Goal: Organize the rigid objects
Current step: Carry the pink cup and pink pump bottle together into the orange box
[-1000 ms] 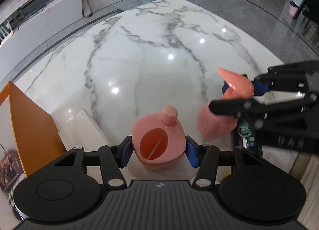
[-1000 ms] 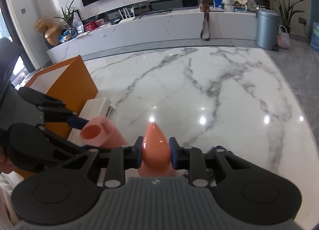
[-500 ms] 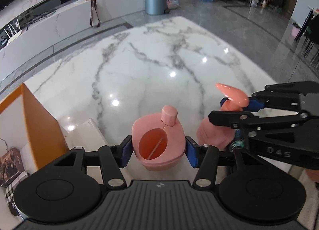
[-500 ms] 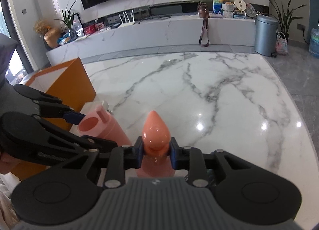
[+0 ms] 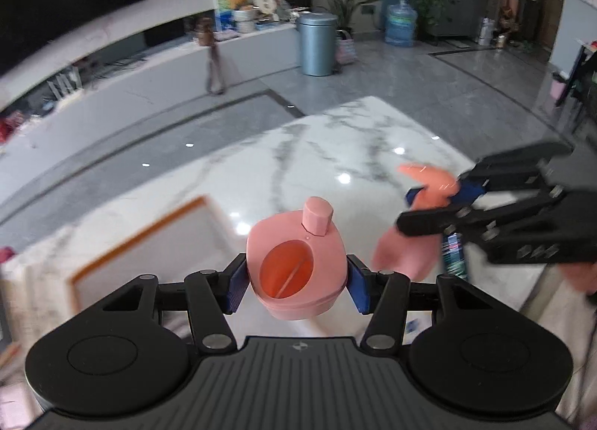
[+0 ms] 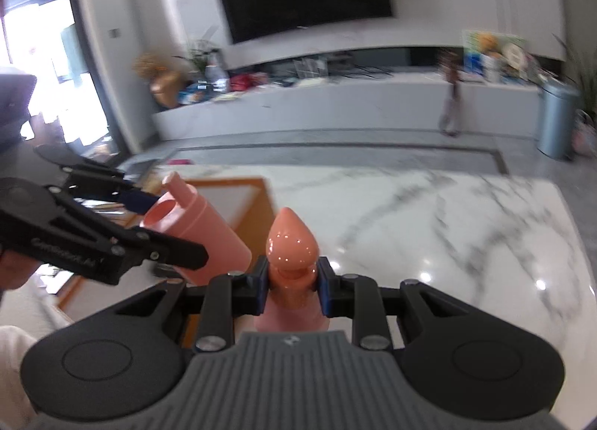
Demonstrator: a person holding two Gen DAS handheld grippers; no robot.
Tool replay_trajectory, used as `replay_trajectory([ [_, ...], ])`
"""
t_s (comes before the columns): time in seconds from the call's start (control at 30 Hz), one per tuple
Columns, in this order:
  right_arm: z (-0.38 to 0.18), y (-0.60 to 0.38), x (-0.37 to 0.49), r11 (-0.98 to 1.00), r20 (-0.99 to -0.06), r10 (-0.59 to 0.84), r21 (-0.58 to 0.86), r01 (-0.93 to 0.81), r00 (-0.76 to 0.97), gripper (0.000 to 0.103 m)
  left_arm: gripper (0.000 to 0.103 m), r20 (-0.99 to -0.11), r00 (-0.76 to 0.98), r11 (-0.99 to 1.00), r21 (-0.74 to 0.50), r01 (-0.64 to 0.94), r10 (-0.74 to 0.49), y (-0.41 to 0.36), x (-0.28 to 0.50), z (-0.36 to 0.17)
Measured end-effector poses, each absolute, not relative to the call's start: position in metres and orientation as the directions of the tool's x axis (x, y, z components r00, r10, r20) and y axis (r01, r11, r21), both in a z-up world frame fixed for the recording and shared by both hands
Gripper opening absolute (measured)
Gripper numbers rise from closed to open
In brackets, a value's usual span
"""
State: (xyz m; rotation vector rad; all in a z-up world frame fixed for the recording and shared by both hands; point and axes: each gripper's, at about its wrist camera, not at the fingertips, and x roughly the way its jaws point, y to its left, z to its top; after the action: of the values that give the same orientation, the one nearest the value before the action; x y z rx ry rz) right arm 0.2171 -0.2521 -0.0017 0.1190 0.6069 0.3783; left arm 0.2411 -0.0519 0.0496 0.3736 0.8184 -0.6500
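My left gripper (image 5: 296, 281) is shut on a pink open-mouthed container (image 5: 294, 266) with a small spout, held in the air above the marble table (image 5: 335, 139). In the right wrist view this container (image 6: 197, 232) is tilted, mouth toward the camera, between the left gripper's fingers (image 6: 168, 251). My right gripper (image 6: 291, 286) is shut on the neck of a pink bottle with a pointed salmon cap (image 6: 293, 247), also off the table. In the left wrist view this pointed bottle (image 5: 429, 180) hangs at the right in the right gripper (image 5: 433, 202).
An orange-edged open box (image 5: 138, 236) stands on the table at the left, seen also behind the held container (image 6: 257, 206). A dark bottle with a teal label (image 5: 453, 254) shows below the right gripper. A grey bin (image 5: 317, 44) stands on the floor beyond the table.
Both grippers have risen with their pink objects still held; the table now lies farther below and more of the room shows. The views are motion-blurred.
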Motion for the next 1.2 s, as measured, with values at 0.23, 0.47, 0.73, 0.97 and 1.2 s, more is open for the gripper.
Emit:
replay_trajectory([
  [0.23, 0.029, -0.180, 0.259, 0.869, -0.549, 0.476, 0.169, -0.466, 0.687, 0.026, 0.062, -0.796, 0.535, 0.771, 0.144, 0.620, -0.282, -0.001, 0.268, 0.030],
  [0.47, 0.005, -0.128, 0.326, 0.851, -0.618, 0.470, 0.129, -0.509, 0.630, 0.026, 0.062, -0.794, 0.536, 0.743, 0.170, 0.647, -0.286, 0.010, 0.308, -0.014],
  [0.73, -0.036, -0.110, 0.392, 0.864, -0.704, 0.399, 0.074, -0.498, 0.588, 0.026, 0.062, -0.798, 0.510, 0.820, 0.035, 0.571, -0.321, 0.021, 0.361, -0.046],
  [0.97, -0.053, -0.103, 0.422, 0.852, -0.750, 0.364, 0.029, -0.523, 0.553, 0.026, 0.062, -0.798, 0.504, 0.859, -0.032, 0.511, -0.330, 0.028, 0.384, -0.065],
  [1.2, -0.070, -0.093, 0.431, 0.820, -0.787, 0.313, -0.057, -0.569, 0.531, 0.026, 0.063, -0.814, 0.494, 0.857, -0.010, 0.515, -0.306, 0.017, 0.382, -0.075],
])
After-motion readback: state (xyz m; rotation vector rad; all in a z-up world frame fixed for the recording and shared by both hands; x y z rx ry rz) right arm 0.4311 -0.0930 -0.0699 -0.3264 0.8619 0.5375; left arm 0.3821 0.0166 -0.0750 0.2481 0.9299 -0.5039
